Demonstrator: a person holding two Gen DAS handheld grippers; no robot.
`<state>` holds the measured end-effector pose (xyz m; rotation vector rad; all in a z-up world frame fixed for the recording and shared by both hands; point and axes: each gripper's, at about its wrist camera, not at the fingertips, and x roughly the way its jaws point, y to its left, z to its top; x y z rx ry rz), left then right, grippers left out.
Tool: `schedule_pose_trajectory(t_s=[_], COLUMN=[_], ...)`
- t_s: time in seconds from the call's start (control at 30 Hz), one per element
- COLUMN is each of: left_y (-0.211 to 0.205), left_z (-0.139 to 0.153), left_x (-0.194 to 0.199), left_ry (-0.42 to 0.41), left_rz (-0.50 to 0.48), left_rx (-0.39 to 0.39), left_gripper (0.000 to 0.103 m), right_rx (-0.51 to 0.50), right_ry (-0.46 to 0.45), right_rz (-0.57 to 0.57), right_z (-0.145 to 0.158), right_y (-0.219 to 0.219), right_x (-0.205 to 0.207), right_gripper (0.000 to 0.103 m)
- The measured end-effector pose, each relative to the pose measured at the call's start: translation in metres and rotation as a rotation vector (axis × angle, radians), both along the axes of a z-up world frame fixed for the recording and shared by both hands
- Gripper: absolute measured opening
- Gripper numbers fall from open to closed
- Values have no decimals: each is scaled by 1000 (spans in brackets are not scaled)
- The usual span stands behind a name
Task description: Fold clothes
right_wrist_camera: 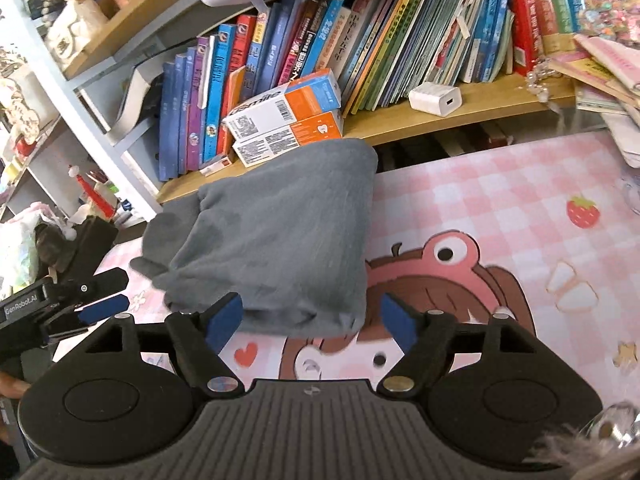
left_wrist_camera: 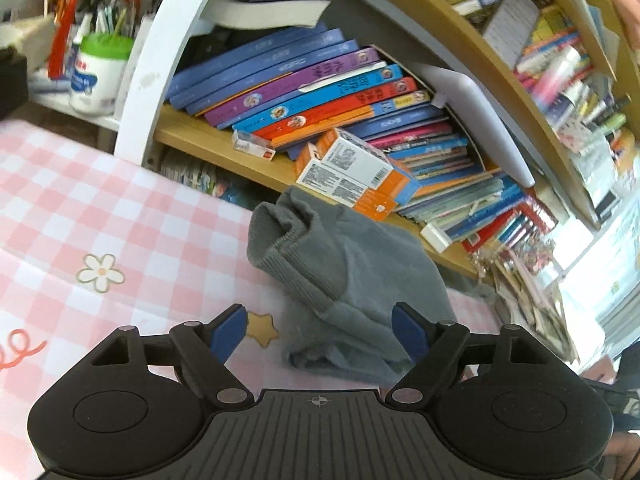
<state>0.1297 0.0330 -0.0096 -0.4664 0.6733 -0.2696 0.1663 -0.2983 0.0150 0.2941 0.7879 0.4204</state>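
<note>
Gaping wide, both grippers' jaws hold nothing; the grey garment (right_wrist_camera: 276,236) lies folded just ahead.

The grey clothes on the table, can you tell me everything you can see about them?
The grey clothes are one soft, fuzzy-looking piece, folded into a thick bundle. A ribbed cuff or hem shows on one side, bunched into a curl at the top. The bundle lies on the pink checked table cover, close to the wooden bookshelf. It sits just ahead of the open left claw and the open right claw. Neither claw is gripping it.
</note>
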Motion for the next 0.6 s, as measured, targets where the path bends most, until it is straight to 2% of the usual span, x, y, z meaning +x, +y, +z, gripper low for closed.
schedule_pose_trajectory(t_s=[0.13,0.5,0.6], left_y=[-10,-35,-39], left_z=[7,12,12], left_x=[-20,-65,-75], left_ry=[4,7,2], left_rz=[0,10,7], left_rx=[46,170,186], left_gripper=[84,84,84], right_rx=[-22,-163,-196], right_ry=[-6,-4,-34], right_rz=[-24,-78,-95], right_z=[4,3,5], right_y=[2,21,23], right_x=[-24,-79,-93], right_gripper=[78,84,88])
